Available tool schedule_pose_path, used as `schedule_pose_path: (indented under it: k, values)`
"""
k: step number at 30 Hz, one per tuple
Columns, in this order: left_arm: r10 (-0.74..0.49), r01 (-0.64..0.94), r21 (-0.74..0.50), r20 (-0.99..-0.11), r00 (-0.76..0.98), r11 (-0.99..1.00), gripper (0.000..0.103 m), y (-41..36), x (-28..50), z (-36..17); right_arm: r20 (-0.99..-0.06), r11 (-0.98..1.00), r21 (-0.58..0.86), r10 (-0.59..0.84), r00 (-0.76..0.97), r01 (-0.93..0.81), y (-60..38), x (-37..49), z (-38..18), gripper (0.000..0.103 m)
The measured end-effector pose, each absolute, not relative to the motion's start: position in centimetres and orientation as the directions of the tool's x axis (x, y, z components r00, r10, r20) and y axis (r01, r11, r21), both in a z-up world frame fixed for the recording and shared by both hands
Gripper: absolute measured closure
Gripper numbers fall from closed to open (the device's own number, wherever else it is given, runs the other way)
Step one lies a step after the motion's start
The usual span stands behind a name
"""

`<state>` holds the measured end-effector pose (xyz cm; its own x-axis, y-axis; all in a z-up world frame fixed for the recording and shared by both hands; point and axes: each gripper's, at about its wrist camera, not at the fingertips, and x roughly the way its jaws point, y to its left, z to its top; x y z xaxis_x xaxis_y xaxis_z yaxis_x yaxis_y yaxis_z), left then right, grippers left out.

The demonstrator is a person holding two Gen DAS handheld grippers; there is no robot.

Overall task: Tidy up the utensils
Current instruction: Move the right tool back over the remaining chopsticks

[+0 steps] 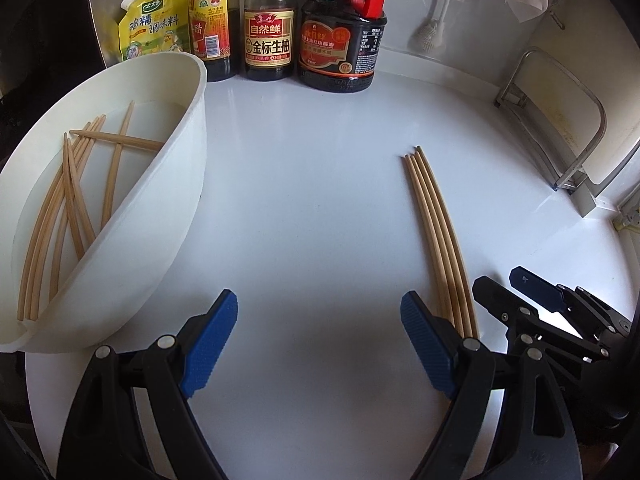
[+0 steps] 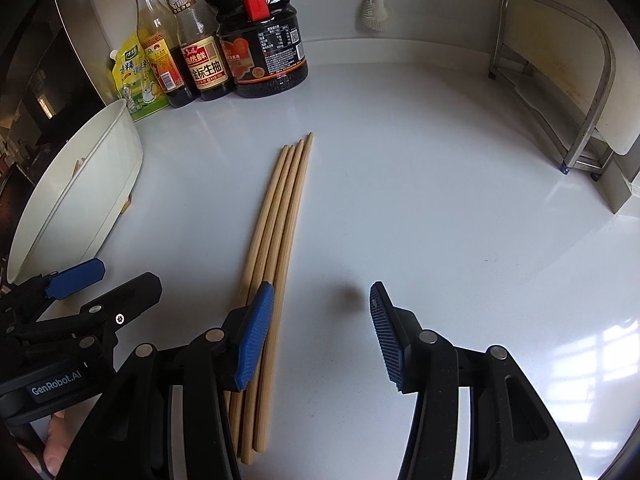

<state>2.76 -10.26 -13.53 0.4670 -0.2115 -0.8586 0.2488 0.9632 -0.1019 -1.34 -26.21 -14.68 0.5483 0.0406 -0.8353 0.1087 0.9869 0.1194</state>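
Several wooden chopsticks (image 1: pixel 438 232) lie side by side in a neat row on the white counter, also in the right wrist view (image 2: pixel 276 240). More chopsticks (image 1: pixel 76 196) lie loose inside a white oval basin (image 1: pixel 176 184) at the left, seen edge-on in the right wrist view (image 2: pixel 80 200). My left gripper (image 1: pixel 320 336) is open and empty, between basin and row. My right gripper (image 2: pixel 320 328) is open and empty, its left finger pad (image 2: pixel 256 336) over the row's near end. The right gripper also shows in the left wrist view (image 1: pixel 520 292).
Sauce bottles (image 1: pixel 268 24) and a yellow seasoning pouch (image 1: pixel 154 28) stand along the back wall. A metal rack holding a cutting board (image 2: pixel 560 92) stands at the right. A white brush (image 2: pixel 376 4) hangs on the wall.
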Motion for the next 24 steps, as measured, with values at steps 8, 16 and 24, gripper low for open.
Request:
schedule_pose_path:
  k: [8, 16, 24]
  values:
    - [-0.214, 0.252, -0.103, -0.859, 0.465, 0.962, 0.021, -10.4, 2.8, -13.4, -0.846, 0.990, 0.105, 0.039, 0.532, 0.094, -25.9, -1.5, -15.1, 0.055]
    - [-0.206, 0.250, -0.098, -0.866, 0.455, 0.963, 0.021, -10.4, 2.8, -13.7, -0.846, 0.993, 0.076, 0.019, 0.533, 0.086, -25.7, -1.8, -15.2, 0.055]
    - [-0.231, 0.280, -0.112, -0.866, 0.443, 0.954, 0.021, -11.7, 2.5, -13.8, -0.839, 0.992, 0.067, -0.004, 0.543, 0.111, -27.0, -2.1, -15.2, 0.055]
